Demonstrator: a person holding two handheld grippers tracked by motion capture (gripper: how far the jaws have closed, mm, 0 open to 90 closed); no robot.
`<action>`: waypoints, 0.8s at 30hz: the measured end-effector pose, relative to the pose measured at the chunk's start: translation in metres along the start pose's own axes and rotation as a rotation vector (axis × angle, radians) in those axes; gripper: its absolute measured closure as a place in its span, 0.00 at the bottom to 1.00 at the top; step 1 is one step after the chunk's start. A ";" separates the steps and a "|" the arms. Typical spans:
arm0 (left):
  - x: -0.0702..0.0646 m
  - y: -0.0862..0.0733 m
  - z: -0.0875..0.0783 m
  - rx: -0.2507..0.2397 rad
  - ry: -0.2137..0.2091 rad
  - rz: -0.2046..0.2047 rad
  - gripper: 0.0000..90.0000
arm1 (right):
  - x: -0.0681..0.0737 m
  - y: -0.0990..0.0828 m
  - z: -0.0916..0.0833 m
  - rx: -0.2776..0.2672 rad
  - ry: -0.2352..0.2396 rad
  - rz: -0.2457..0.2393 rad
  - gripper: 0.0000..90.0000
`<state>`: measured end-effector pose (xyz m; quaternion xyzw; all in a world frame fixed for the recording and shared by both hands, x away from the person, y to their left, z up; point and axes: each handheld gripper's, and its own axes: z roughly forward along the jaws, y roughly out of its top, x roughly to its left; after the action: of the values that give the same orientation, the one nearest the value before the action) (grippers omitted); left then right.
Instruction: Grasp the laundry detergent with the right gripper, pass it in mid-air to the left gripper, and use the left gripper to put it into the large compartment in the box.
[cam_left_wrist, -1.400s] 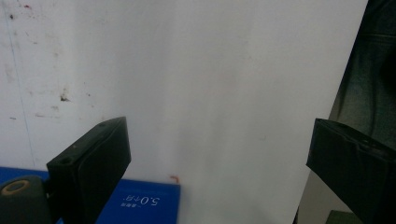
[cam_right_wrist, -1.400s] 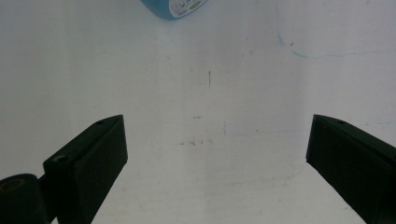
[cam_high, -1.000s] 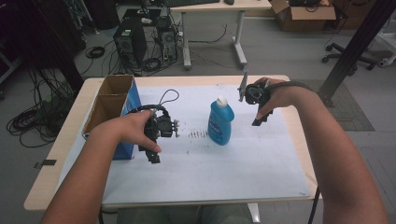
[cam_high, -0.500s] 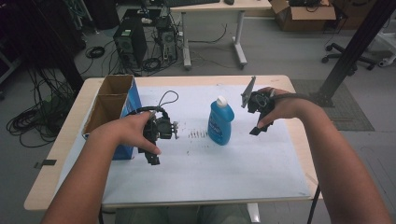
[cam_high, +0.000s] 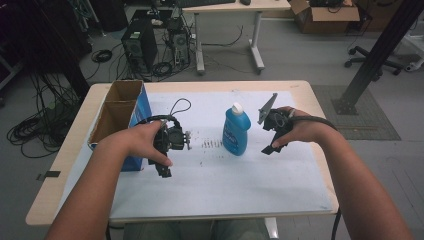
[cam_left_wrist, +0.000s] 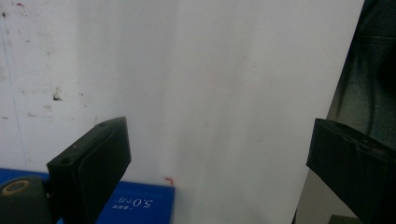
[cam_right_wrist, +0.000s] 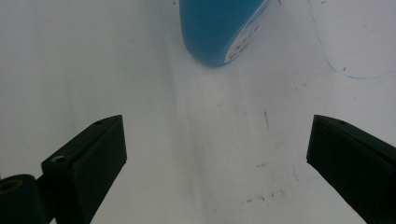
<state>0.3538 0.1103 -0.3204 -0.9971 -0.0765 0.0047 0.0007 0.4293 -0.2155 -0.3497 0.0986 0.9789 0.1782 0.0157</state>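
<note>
Blue bottle (cam_high: 236, 130) stands upright just left of my right gripper (cam_high: 272, 145); both grippers' jaws wide, empty; a careless nudge could topple it.

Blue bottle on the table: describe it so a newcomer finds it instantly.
Start at the white sheet covering the wooden table. Near its middle, between the person's two hands, stands the blue bottle, upright with a white cap. The only other blue item is the cardboard box at the sheet's left edge, which is square-cornered and open-topped.
</note>
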 end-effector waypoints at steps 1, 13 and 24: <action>0.000 0.000 0.000 -0.002 0.000 0.001 0.07 | 0.001 -0.001 0.002 -0.007 -0.001 0.006 0.05; -0.001 -0.001 -0.001 -0.017 0.008 0.015 0.07 | 0.004 -0.008 0.014 -0.105 -0.052 0.075 0.05; -0.001 -0.002 -0.001 -0.019 0.007 0.012 0.07 | 0.012 -0.009 0.021 -0.210 -0.059 0.110 0.04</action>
<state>0.3529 0.1122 -0.3191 -0.9975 -0.0706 0.0005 -0.0085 0.4176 -0.2142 -0.3729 0.1552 0.9471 0.2774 0.0451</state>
